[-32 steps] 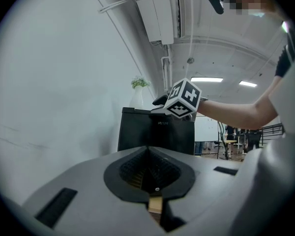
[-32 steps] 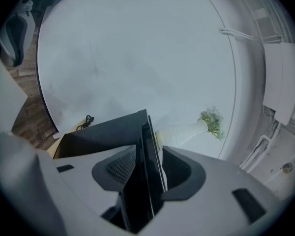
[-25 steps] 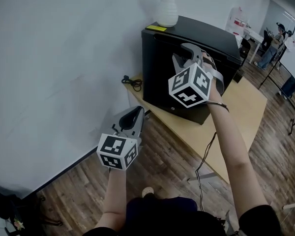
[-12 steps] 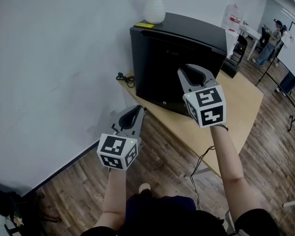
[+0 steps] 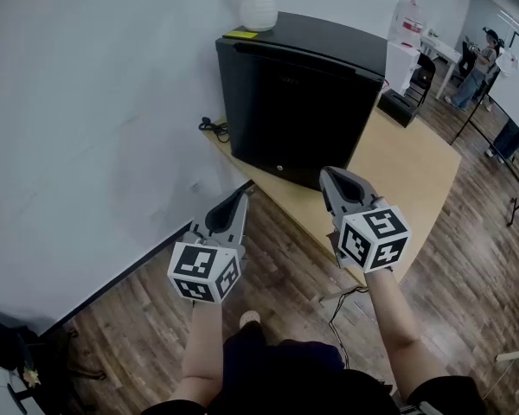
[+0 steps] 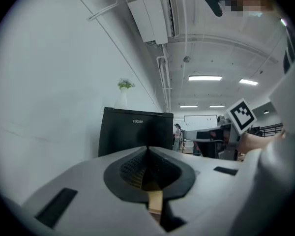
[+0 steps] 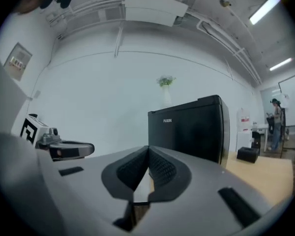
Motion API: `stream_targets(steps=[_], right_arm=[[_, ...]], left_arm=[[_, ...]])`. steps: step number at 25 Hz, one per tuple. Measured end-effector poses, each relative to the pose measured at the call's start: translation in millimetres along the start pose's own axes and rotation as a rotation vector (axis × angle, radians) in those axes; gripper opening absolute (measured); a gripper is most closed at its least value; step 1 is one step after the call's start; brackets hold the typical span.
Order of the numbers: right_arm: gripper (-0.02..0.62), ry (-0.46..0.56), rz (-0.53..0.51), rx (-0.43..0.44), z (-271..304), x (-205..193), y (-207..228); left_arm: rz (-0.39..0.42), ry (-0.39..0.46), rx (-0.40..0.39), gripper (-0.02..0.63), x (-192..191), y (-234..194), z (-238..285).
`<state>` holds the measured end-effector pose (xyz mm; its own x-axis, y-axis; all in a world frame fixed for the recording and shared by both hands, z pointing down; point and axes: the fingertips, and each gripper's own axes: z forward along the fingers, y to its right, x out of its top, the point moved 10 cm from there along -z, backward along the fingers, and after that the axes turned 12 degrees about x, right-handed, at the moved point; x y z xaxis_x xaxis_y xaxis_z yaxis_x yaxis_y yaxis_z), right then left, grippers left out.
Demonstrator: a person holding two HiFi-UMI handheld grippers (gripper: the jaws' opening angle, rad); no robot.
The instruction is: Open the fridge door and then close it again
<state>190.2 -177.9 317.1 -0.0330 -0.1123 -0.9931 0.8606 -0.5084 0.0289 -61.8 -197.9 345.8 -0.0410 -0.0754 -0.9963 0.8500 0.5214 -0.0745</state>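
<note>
Fridge: the black fridge [image 5: 303, 102] stands on a light wooden table [image 5: 415, 171] against the white wall, door flush with the body, well apart from both grippers.
Left gripper: the left gripper [image 5: 240, 195] is empty, held out level toward the fridge, and its 2 jaws meet at the tip with nothing between them.
Right gripper: the right gripper [image 5: 331, 178] is clenched on nothing, its pads pressed together, and it sits beside the left at about the same height.
Head view only: a dark cable [image 5: 212, 128] lies on the table corner by the wall, a yellow pad [image 5: 240, 34] lies on the fridge top, and wood floor [image 5: 277, 266] runs under both forearms.
Left gripper view only: a ceiling air unit [image 6: 155, 16] and lit ceiling panels [image 6: 205, 77] show overhead; the right gripper's marker cube [image 6: 242, 116] shows at right.
Right gripper view only: a framed notice [image 7: 17, 60] hangs on the wall at upper left.
Shared: the white vase [image 5: 259, 7] on the fridge top shows in all 3 views, but its green sprigs show only in the 2 gripper views.
Background: a person [image 5: 480, 46] stands far off at the right.
</note>
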Motion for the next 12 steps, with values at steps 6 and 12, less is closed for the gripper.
stream_targets(steps=[6, 12], right_arm=[[-0.011, 0.000, 0.038, -0.021, -39, -48, -9], [-0.011, -0.011, 0.088, -0.049, -62, -71, -18]], left_arm=[[-0.020, -0.037, 0.033, 0.009, -16, 12, -18], [-0.047, -0.074, 0.054, 0.009, -32, 20, -33]])
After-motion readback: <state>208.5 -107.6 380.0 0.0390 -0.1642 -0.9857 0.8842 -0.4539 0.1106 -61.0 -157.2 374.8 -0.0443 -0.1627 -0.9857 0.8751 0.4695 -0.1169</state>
